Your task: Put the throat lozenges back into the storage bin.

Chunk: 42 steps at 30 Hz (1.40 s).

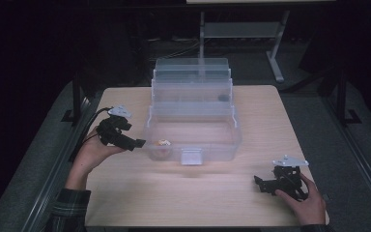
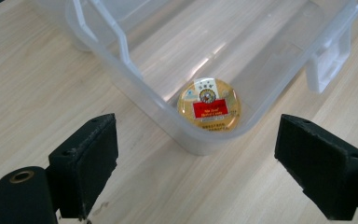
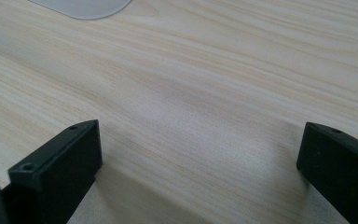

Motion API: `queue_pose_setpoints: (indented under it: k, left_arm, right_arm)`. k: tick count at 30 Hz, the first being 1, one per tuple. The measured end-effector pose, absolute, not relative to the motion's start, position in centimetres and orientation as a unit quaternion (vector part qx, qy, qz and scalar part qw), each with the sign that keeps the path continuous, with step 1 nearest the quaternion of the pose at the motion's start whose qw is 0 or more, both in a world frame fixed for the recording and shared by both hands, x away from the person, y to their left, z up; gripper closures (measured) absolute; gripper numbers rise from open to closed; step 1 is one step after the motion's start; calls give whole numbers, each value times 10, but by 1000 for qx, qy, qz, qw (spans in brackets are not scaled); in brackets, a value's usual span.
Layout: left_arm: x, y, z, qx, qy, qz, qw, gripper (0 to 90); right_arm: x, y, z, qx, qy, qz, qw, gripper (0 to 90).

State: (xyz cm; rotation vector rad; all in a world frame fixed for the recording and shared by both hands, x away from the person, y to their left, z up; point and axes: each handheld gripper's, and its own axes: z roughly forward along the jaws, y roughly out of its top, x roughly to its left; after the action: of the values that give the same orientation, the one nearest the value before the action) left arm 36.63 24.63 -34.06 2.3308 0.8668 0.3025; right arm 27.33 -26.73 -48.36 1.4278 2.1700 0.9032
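A small round gold tin (image 2: 209, 104) with a red label lies inside the clear plastic box (image 2: 135, 81), in its near left corner; from above the tin (image 1: 163, 143) looks tiny, close to the front wall of the box (image 1: 220, 152). My left gripper (image 1: 134, 143) hovers just outside that corner, its jaws wide apart and empty; in its own view the left gripper (image 2: 205, 163) faces the tin through the wall. My right gripper (image 1: 262, 185) rests low over the table's front right, open and empty, and the right gripper (image 3: 198, 168) frames bare wood.
The wooden table (image 1: 212, 193) carries the box, whose stepped clear lid (image 1: 192, 79) stands open behind it. A white latch (image 1: 192, 156) hangs at the box front. A corner of the clear box (image 3: 81, 7) edges the right gripper view. Dark floor and a metal stand (image 1: 275, 53) lie beyond.
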Motion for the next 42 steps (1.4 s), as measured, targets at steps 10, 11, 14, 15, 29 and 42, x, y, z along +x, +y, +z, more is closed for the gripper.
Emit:
queue_pose_setpoints:
  k: [10, 11, 14, 15, 29, 42]
  left_arm:
    - [353, 265, -356, 875, 341, 119, 323, 126]
    - [352, 267, -358, 874, 342, 120, 323, 126]
    - [349, 272, -362, 872, 345, 122, 325, 126]
    - [348, 274, -363, 871, 346, 122, 326, 126]
    - [327, 288, -383, 867, 341, 143, 334, 125]
    - [308, 292, -398, 858, 339, 157, 352, 125]
  right_arm:
    - [273, -267, -484, 510, 774, 322, 194, 0]
    - [273, -267, -484, 509, 774, 322, 194, 0]
    - [273, -267, -484, 509, 774, 322, 194, 0]
    - [273, -267, -484, 509, 774, 322, 194, 0]
    - [273, -267, -484, 509, 774, 322, 194, 0]
    - [273, -267, -484, 509, 774, 322, 194, 0]
